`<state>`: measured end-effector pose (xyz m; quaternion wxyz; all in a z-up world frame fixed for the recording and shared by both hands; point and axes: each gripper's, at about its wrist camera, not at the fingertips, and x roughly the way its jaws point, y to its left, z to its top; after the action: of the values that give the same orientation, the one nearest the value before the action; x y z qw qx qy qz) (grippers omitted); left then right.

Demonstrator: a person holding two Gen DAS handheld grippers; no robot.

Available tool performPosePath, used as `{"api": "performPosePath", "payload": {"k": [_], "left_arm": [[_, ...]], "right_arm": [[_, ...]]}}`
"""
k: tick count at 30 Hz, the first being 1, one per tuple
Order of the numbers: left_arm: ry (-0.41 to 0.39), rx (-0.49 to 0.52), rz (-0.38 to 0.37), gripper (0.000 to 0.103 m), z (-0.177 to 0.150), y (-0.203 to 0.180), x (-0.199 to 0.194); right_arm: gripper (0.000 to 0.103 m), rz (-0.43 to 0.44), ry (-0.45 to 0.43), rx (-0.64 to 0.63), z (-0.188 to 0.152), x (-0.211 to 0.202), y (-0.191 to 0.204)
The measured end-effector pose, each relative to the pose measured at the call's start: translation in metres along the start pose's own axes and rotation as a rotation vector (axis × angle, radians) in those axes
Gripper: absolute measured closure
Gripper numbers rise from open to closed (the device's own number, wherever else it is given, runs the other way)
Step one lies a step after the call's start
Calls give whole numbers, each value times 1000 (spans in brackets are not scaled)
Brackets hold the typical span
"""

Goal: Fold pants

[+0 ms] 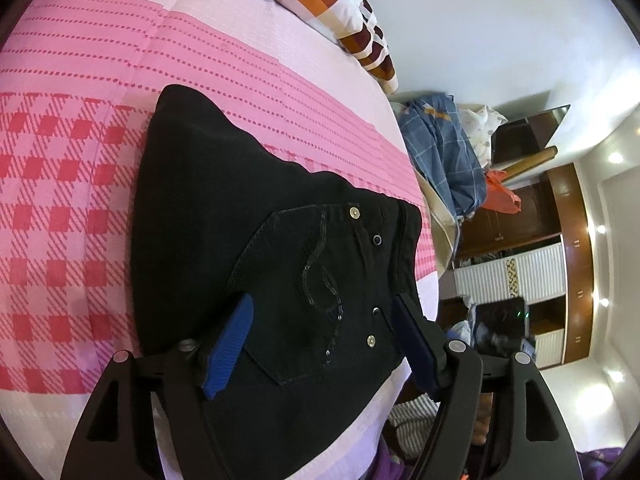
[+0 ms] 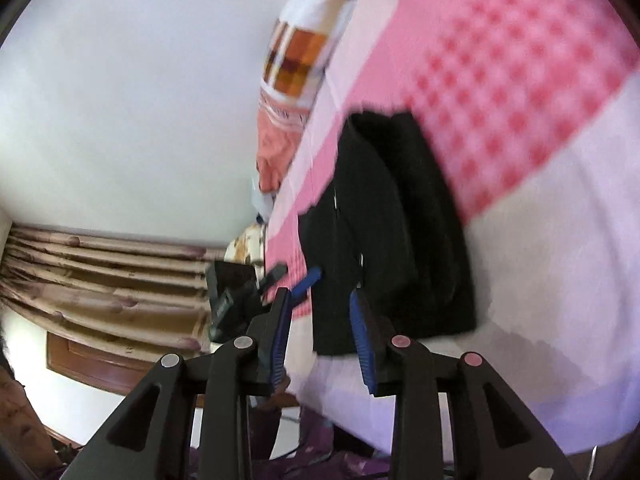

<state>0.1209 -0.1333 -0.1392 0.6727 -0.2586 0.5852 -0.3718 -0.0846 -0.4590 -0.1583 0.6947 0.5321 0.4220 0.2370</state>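
The black pants [image 1: 248, 240] lie folded on the bed [image 1: 60, 200] near its edge. Both the left gripper [image 1: 324, 320] and right gripper [image 2: 320, 316] hover open, holding nothing, likely to smooth them.

Motion blur smears the pants [image 2: 384, 220] and bedsheet [image 2: 520, 80] in the right wrist view.
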Motion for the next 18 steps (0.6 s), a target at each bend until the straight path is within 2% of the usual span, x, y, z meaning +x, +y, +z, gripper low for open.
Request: {"api": "performPosePath", "payload": {"k": [5, 8, 12, 16, 18], "left_arm": [[3, -3, 7, 30, -3, -2, 0], [-3, -17, 3, 29, -3, 0, -2], [-9, -40, -15, 29, -6, 8, -6], [-12, -48, -20, 29, -5, 9, -7], [-10, -44, -14, 29, -7, 8, -8]], "right_arm": [[70, -82, 14, 78, -1, 21, -18], [64, -61, -10, 91, 1, 23, -20], [63, -98, -35, 116, 10, 32, -20], [63, -122, -59, 134, 12, 35, -19], [72, -161, -80, 92, 11, 35, -13]]}}
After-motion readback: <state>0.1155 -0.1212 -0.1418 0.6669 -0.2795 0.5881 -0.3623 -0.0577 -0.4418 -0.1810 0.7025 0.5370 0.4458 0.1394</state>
